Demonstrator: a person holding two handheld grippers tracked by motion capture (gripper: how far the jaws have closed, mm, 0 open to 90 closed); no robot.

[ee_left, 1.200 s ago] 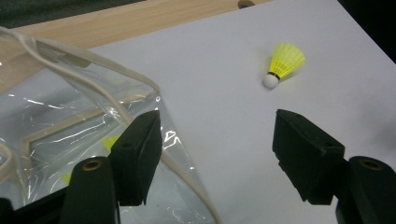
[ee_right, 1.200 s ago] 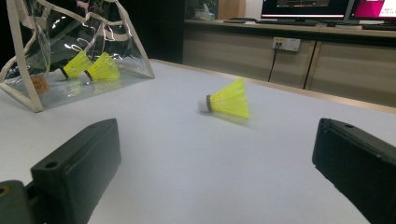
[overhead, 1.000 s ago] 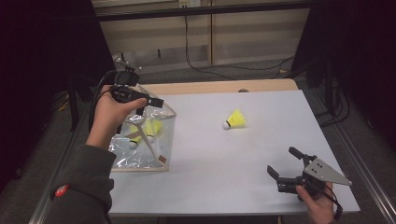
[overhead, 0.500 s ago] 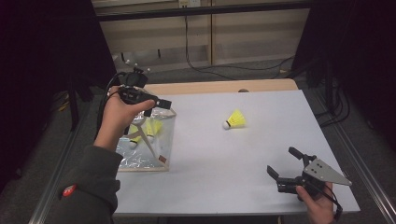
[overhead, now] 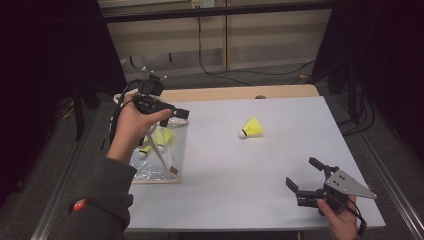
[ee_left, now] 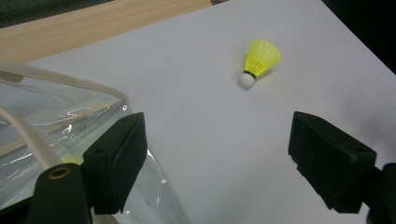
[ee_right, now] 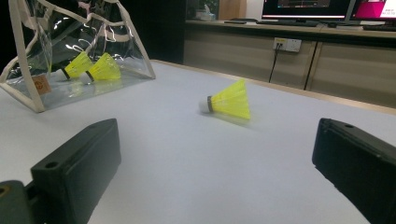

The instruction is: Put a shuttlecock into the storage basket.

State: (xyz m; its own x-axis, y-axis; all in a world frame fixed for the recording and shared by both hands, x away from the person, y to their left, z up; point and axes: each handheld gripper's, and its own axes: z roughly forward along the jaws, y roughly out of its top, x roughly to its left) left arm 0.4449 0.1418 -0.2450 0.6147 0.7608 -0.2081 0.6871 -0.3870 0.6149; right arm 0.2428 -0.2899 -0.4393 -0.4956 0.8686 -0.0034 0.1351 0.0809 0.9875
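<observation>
- While a person stands at the near edge of a white worktop [overhead: 240, 165], each hand holds a two-jawed claw, and both claws are empty.
- Left claw [overhead: 176, 113]: it is held above the far left part of the worktop, over the open top of a clear plastic bag [overhead: 162, 160]. Its jaws have just been opening and now stand wide, with nothing between them.
- Directly below and just behind that claw, the bag stands upright with cream edging and a cream strap. Two yellow shuttlecocks [overhead: 157, 138] lie inside it, side by side.
- Ahead of the left claw, well apart from it, a third yellow shuttlecock [ee_left: 258, 61] lies on its side on the bare worktop, white cork tip pointing back toward the claw.
- Right claw [overhead: 306, 176]: it is held low near the worktop's near right corner, with a grey three-cornered plate on top. Its jaws are spread wide and grip nothing.
- From the right claw, the loose shuttlecock lies ahead, between the lines of its jaws but well beyond them. The bag sits farther off, ahead and to the claw's left.
</observation>
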